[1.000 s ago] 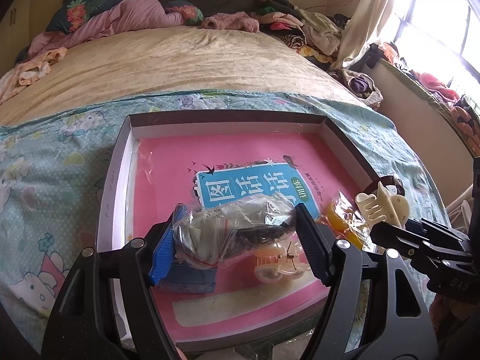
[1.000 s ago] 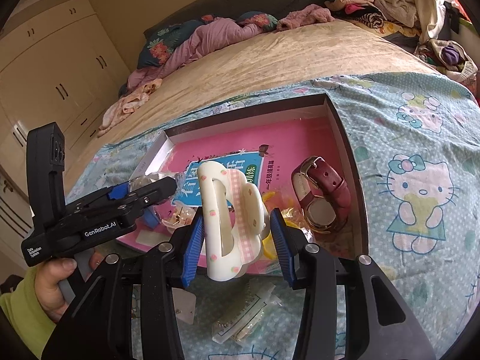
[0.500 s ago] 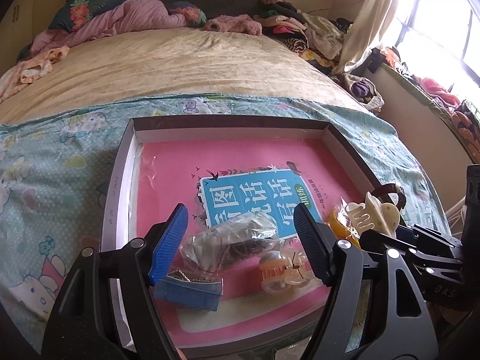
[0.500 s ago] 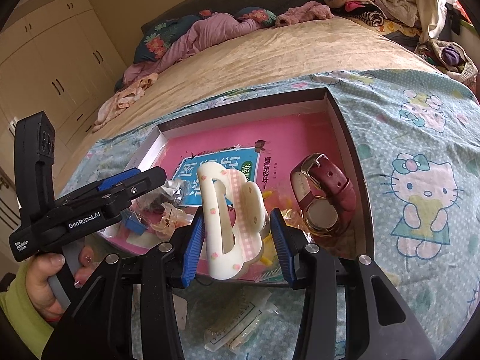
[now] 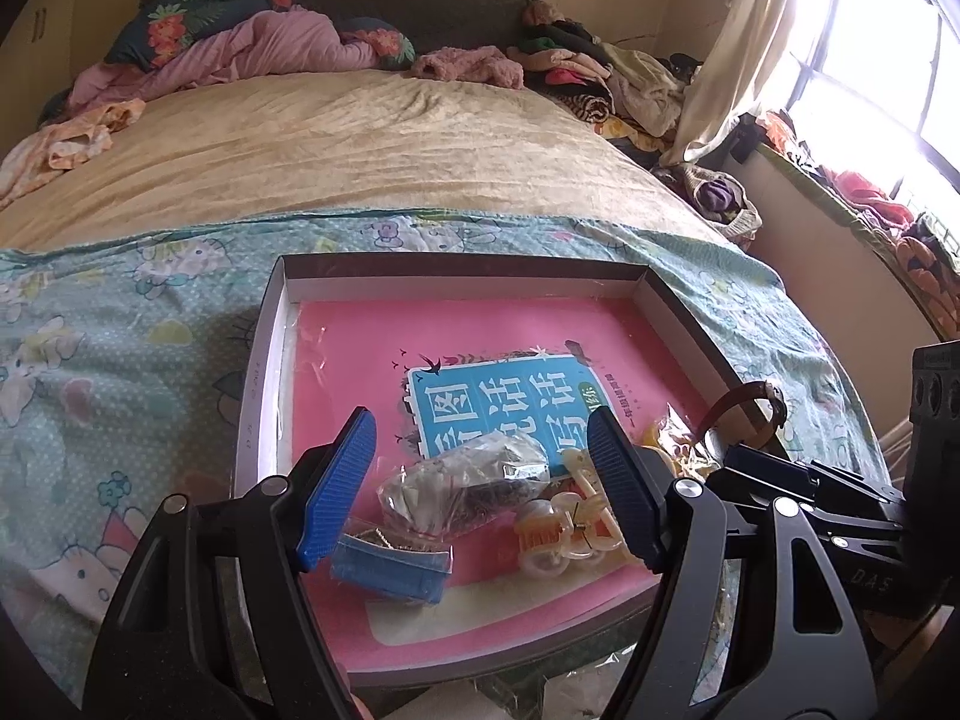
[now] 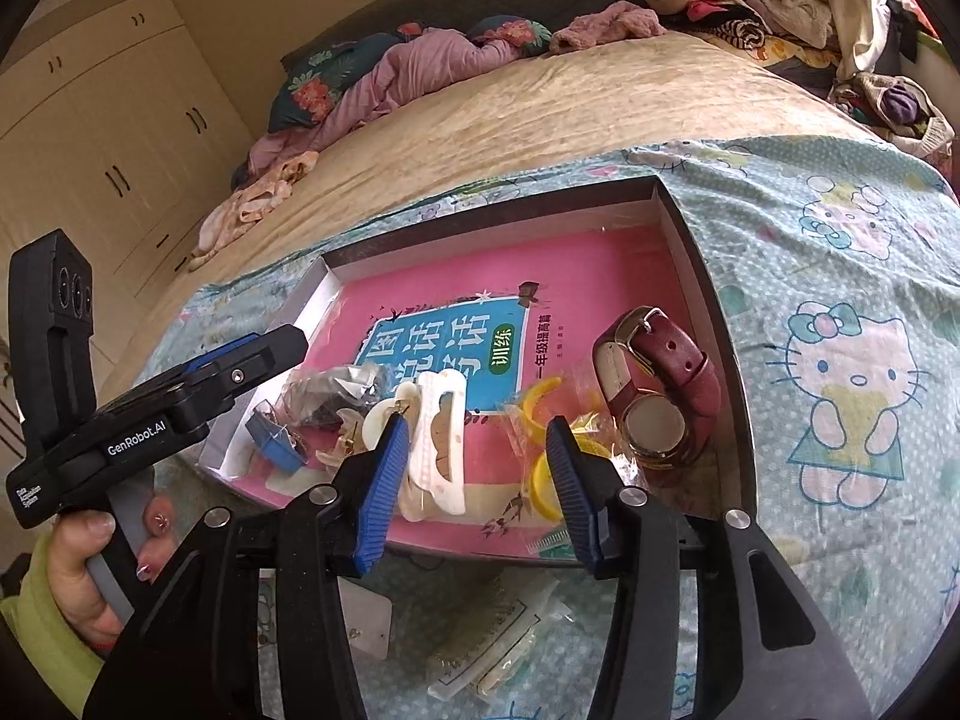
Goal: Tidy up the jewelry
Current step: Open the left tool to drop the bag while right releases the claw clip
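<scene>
A: Item one, right gripper (image 6: 477, 480): tilted down over the near edge of the tray (image 6: 690, 252), jaws opening. The cream hair claw (image 6: 441, 444) sits between them on the pink book (image 6: 600, 276), near the left pad; whether it touches that pad cannot be told.

B: Item two, left gripper (image 5: 480, 480): same downward tilt, jaws spread and pinching nothing. A hand (image 6: 90, 570) in a green sleeve (image 6: 36, 618) grips its handle.

A: Between those pads, lying on the book: a clear bag of dark jewelry (image 5: 468, 480), a blue box (image 5: 390, 567) just in front of it, and a small translucent claw clip (image 5: 564, 531) to the right.

B: Item three, watch (image 6: 660, 384): maroon strap buckled into a loop, round pale face, set against the tray's right wall. Yellow rings in a clear wrapper (image 6: 552, 438) just beside it.

A: Tray: shallow, grey-walled, resting on a cartoon-cat bedsheet (image 6: 840, 360).

B: Beyond: tan blanket (image 5: 336, 150), then pillows and heaped clothes at the headboard.
</scene>
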`<state>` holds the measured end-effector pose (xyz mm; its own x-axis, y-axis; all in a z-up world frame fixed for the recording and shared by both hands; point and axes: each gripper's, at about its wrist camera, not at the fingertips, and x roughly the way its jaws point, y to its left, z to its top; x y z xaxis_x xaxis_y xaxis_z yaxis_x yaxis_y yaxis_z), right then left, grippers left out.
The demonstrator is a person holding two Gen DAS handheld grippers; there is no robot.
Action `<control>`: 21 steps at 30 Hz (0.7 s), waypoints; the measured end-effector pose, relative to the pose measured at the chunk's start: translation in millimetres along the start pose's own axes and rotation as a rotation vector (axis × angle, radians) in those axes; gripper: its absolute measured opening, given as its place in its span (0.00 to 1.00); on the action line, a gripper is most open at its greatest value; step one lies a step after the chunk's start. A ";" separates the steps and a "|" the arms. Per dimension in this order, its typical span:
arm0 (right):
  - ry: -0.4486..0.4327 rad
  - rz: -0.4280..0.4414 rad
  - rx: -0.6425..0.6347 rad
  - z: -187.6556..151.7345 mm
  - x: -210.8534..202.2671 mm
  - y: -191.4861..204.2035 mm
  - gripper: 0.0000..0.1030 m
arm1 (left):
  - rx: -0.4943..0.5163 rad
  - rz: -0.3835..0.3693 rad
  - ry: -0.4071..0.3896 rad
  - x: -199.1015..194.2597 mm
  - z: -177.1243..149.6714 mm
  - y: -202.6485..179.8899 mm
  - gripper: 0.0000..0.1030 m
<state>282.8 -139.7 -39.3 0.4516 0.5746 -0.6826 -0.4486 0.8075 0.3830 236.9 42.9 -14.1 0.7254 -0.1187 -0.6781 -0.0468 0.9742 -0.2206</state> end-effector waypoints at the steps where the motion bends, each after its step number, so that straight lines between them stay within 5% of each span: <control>1: -0.005 0.006 0.007 -1.0 -3.2 0.7 0.52 | -0.001 0.001 -0.002 -1.4 -0.3 -0.1 0.63; 6: -0.031 0.026 0.046 -7.4 -19.1 0.3 0.73 | -0.002 -0.001 -0.010 -8.9 -1.6 -0.6 0.63; 21: -0.082 0.046 0.058 -16.9 -54.9 9.6 0.83 | -0.004 0.005 -0.027 -35.4 -8.2 -4.8 0.91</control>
<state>240.7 -165.7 -8.6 0.4944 0.6181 -0.6111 -0.4255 0.7852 0.4500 205.9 40.8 5.3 0.7432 -0.1083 -0.6603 -0.0533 0.9741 -0.2198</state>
